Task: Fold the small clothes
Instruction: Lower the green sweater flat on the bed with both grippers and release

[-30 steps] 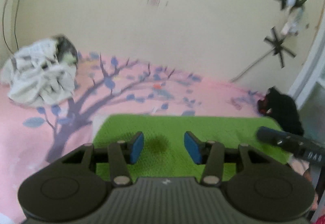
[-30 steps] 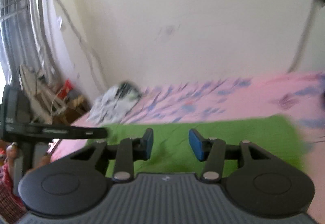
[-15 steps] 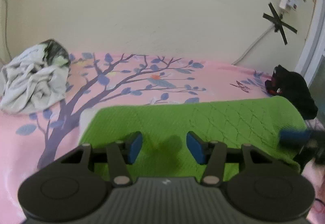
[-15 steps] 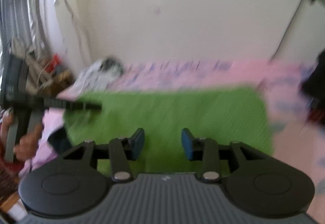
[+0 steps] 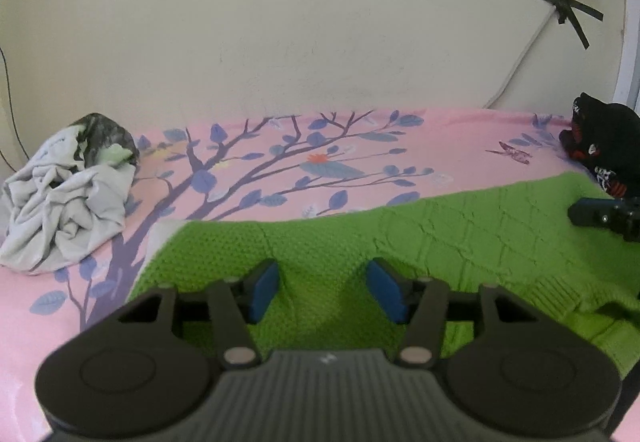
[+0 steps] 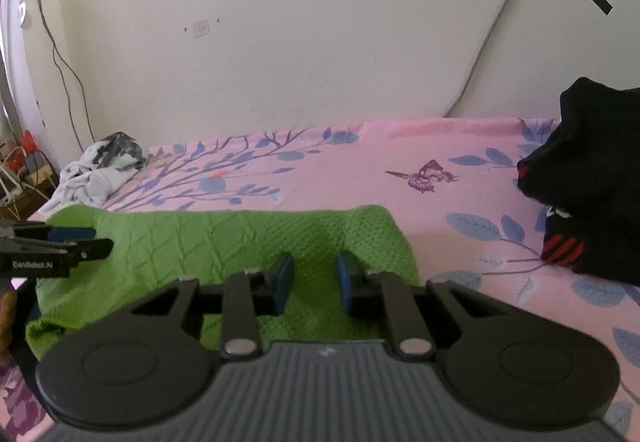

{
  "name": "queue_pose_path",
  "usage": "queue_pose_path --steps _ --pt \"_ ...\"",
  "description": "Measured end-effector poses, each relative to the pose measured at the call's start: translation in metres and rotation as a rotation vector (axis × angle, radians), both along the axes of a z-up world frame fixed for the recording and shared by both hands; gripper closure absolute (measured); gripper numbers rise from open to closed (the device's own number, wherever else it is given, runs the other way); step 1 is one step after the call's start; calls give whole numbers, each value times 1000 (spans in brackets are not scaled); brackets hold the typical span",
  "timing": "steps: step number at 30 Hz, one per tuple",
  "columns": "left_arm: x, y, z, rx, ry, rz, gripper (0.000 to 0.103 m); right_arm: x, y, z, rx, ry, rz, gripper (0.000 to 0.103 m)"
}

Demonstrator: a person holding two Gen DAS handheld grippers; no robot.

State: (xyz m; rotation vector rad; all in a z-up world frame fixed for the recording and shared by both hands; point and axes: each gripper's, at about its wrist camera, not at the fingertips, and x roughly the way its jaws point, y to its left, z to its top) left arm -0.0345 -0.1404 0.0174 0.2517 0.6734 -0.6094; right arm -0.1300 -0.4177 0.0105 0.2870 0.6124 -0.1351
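Item: green knitted garment [image 5: 440, 238], a bright lime knit with a fine pebbled stitch over most of its surface and a panel of raised diamond lattice toward one side; a ribbed hem shows at its lower right edge in the left wrist view, where the cloth bunches and folds over itself. It lies spread, somewhat rumpled, on the pink bedsheet [image 5: 460, 149], which is printed with a purple tree, blue leaves and a small bird motif, along the near side of the bed in front of a cream wall [image 5: 320, 41]. Left gripper [image 5: 323, 292]: blue pads roughly half apart and opening, low over the pebbled part of the knit, with cloth between and beneath them; no pad visibly presses on it. Right gripper [image 6: 312, 284]: pads narrowly spaced and closing over the knit near its right-hand edge, a ridge of green fabric rising between them; whether they already pinch it cannot be told. Also present: a crumpled pale grey garment [image 5: 68, 197] at the far left of the bed, and a black garment [image 6: 588, 181] with red markings at the right, both well apart from the green knit.
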Motion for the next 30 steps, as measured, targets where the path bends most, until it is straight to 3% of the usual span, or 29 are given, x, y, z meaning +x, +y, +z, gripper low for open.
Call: queue_pose_path --steps 3,7,12,15,17,19,22,30 --pt "-3 8 3 -32 25 5 50 -2 -2 -1 23 -15 -6 97" --pt "-21 19 11 -67 45 0 42 -13 -3 -1 43 -32 -20 97" --pt "-49 20 14 -133 102 -64 42 -32 -2 2 59 -61 -51 96" --pt "-64 5 5 -95 107 -123 38 -37 -7 1 83 -63 -85 97" --pt "-74 -6 -2 -52 56 -141 27 -35 -12 -1 95 -56 -103 102" --pt "-82 -13 -5 -4 5 -149 27 -34 -18 -4 118 -49 -138 103" --pt "-81 -12 -6 -12 11 -147 25 -35 -24 -6 163 -52 -155 103" --pt "-80 -11 -7 0 7 -130 17 -39 -20 -4 136 -66 -130 103"
